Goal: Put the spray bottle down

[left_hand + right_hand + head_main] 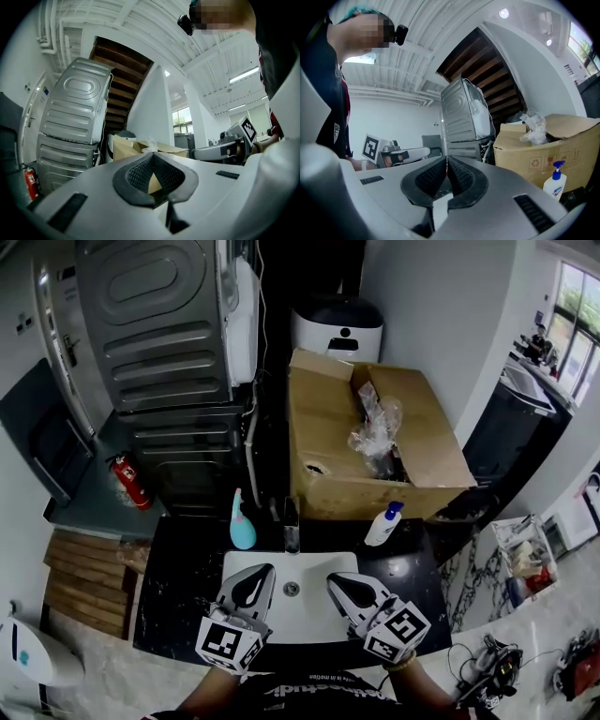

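Observation:
A teal spray bottle stands upright on the black counter, left of the faucet and apart from both grippers. My left gripper hovers over the white sink, shut with nothing between its pads. Beside it, my right gripper is also shut and empty. Both point level toward the back wall. The left gripper's tip is a short way in front of the teal bottle.
A white pump bottle with a blue top stands right of the faucet. Behind the counter sit an open cardboard box holding plastic wrap, stacked grey machines and a red fire extinguisher.

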`<action>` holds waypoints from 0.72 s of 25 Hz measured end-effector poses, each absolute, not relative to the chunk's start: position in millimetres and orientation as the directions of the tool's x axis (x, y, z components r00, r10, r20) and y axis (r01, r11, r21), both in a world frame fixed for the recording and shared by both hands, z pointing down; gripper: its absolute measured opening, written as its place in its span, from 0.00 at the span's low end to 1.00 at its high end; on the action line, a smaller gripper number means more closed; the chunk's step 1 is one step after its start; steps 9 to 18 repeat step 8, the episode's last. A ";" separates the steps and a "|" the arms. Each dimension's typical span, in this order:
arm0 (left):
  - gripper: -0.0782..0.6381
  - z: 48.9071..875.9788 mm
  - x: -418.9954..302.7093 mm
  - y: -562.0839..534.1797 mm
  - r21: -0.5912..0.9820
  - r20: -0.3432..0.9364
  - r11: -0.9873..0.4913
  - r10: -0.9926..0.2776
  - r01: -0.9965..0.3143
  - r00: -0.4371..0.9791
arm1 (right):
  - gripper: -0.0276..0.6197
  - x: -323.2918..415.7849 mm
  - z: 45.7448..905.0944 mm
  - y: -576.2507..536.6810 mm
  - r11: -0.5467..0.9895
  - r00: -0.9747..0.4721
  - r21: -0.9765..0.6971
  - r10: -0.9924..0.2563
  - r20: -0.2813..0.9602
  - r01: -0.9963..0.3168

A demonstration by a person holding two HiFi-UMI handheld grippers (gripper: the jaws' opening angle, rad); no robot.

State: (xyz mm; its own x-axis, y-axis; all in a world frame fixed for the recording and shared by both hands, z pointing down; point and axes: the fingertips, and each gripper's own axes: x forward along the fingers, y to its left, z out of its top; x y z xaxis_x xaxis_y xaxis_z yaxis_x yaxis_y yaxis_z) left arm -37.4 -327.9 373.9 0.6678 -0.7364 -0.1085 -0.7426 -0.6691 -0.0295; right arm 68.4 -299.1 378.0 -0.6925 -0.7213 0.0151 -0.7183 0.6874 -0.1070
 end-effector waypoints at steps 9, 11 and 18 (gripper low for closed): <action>0.13 374.1 -39.1 -322.2 -0.025 -0.104 -0.660 -0.745 -0.751 0.659 | 0.10 68.9 377.9 -295.5 0.684 -0.690 -0.108 -0.724 0.021 -0.721; 0.13 374.1 -39.1 -322.2 -0.025 -0.104 -0.660 -0.745 -0.751 0.659 | 0.10 68.9 377.9 -295.5 0.684 -0.690 -0.108 -0.724 0.021 -0.721; 0.13 374.1 -39.1 -322.2 -0.025 -0.104 -0.660 -0.745 -0.751 0.659 | 0.10 68.9 377.9 -295.5 0.684 -0.690 -0.108 -0.724 0.021 -0.721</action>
